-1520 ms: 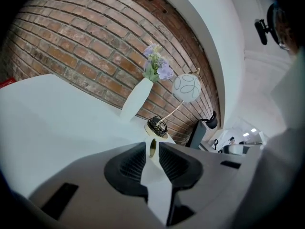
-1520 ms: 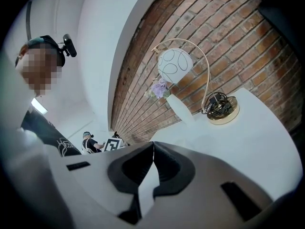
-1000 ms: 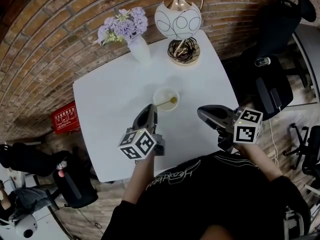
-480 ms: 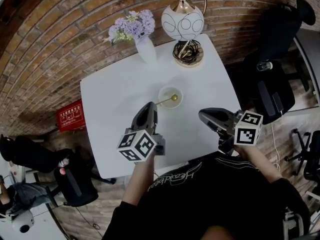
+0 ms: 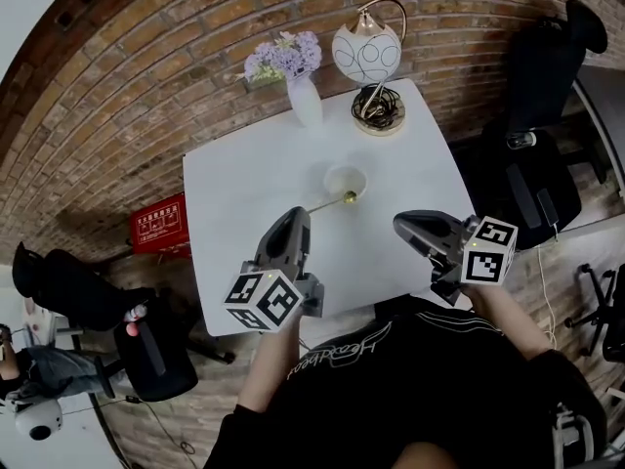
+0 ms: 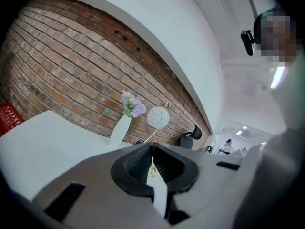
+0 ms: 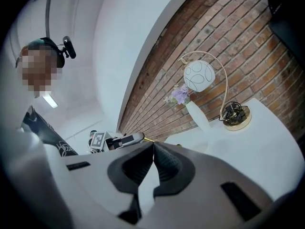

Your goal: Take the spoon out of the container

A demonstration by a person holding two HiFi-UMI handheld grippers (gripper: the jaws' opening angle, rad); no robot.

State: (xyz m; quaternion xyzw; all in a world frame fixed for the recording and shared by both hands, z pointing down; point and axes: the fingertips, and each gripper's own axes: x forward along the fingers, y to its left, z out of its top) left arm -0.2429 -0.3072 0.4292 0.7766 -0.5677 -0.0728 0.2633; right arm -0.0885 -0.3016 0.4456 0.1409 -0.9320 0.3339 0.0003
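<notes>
The left gripper (image 5: 296,215) has its jaws clamped on the handle of a gold spoon (image 5: 330,203), whose bowl sits at the near rim of the white container (image 5: 344,176) on the white table (image 5: 239,198). The right gripper (image 5: 402,225) hovers nearby, closed and empty.

Probably office: swivel chairs (image 5: 528,178), brick wall (image 5: 146,86).
</notes>
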